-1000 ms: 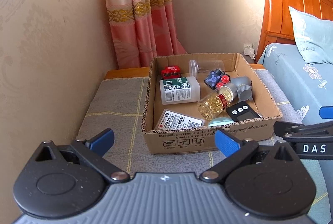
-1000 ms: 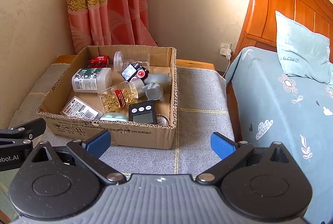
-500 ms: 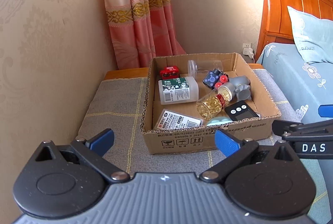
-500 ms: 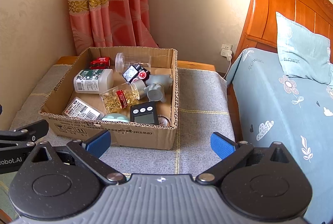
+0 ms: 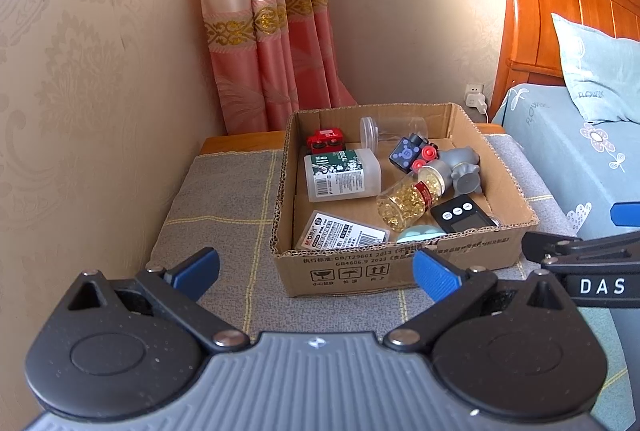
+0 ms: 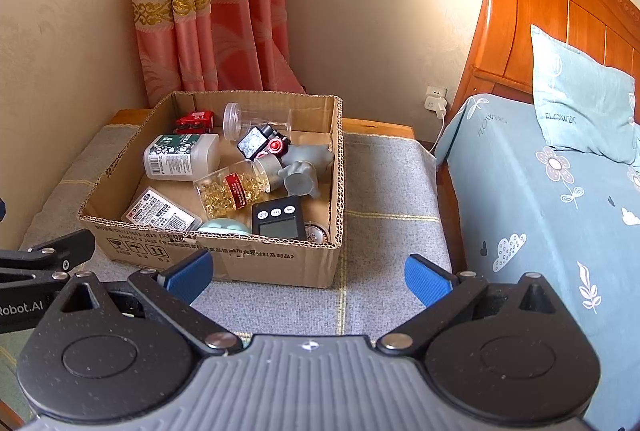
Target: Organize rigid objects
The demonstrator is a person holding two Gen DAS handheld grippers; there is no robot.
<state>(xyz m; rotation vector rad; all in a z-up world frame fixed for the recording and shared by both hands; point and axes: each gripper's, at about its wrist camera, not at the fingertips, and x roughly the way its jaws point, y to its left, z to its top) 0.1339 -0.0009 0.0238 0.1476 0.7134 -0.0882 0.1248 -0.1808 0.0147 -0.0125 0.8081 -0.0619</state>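
A cardboard box (image 5: 400,263) sits on a grey cloth-covered table (image 5: 224,199) and holds all the loose things. At its back lie a red toy car (image 5: 326,141) and a clear jar (image 5: 390,129) on its side. In front of the car a white bottle (image 5: 340,175) with a green label lies flat. Right of it sit a dark cube with red knobs (image 5: 412,153) and a grey animal figure (image 5: 462,169). A clear bottle of yellow capsules (image 5: 410,201) lies tilted in the middle, its silver cap touching the grey figure. Toward the front wall lie a flat labelled case (image 5: 340,233), a pale green round thing (image 5: 418,233) and a black timer (image 5: 462,215). In the right wrist view a small round metal piece (image 6: 316,231) shows in the front right corner, beside the timer.

The left gripper (image 5: 316,273) hovers in front of the box, its blue pads spread wide and holding nothing. The right gripper (image 6: 308,277) hovers just beside it, near the box's front right corner, likewise wide apart and empty.

A pink curtain (image 5: 260,31) hangs behind the table, and a bed (image 6: 540,191) with a wooden headboard (image 6: 552,19) and a blue pillow (image 6: 580,95) stands to the right.
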